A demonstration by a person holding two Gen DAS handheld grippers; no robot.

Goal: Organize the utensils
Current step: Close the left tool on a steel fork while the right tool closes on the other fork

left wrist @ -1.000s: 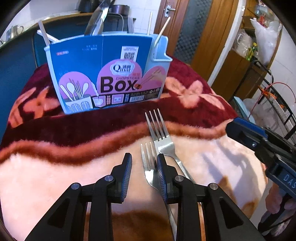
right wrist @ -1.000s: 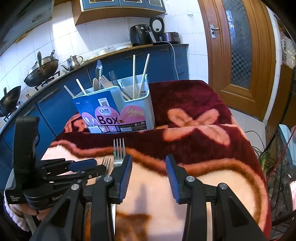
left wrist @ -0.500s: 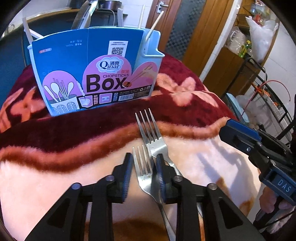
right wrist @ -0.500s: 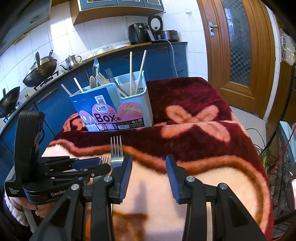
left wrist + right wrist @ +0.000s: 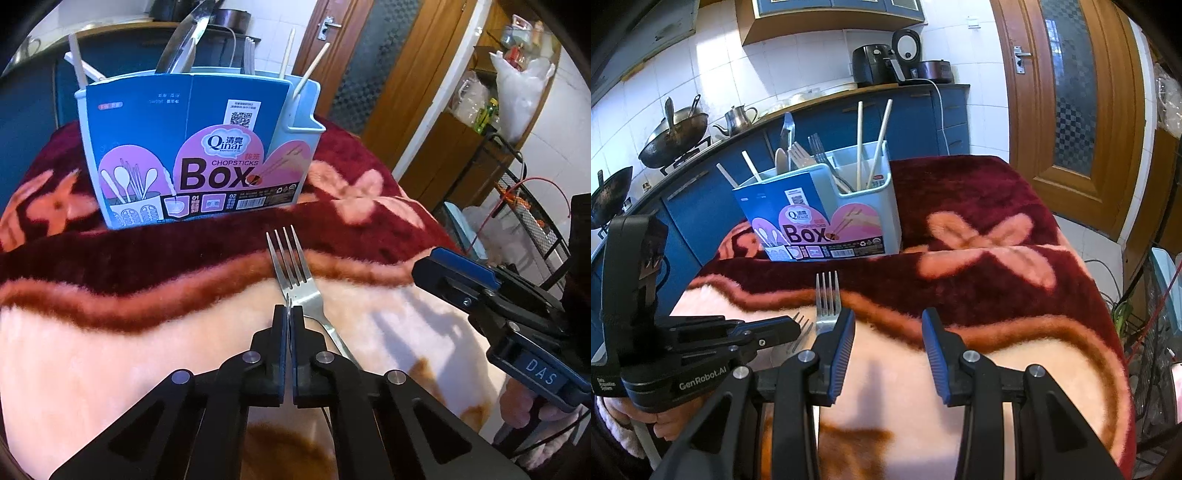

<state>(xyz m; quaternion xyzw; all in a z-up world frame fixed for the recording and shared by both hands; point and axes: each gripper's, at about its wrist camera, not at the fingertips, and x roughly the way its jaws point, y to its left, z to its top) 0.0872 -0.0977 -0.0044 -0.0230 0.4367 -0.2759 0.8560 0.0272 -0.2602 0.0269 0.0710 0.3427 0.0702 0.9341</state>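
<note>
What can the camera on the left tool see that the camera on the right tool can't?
Only the left view shows the left tool shut edge-on on a small fork, and a shelf with bags by the door.

Only the right view shows that small fork's prongs, the woks, kettle, and the open right tool.

Both show the utensil box and the bigger fork lying on the blanket.

Left claw (image 5: 289,314) pinched tight (fork edge between pads); right claw (image 5: 888,325) spread wide.
</note>
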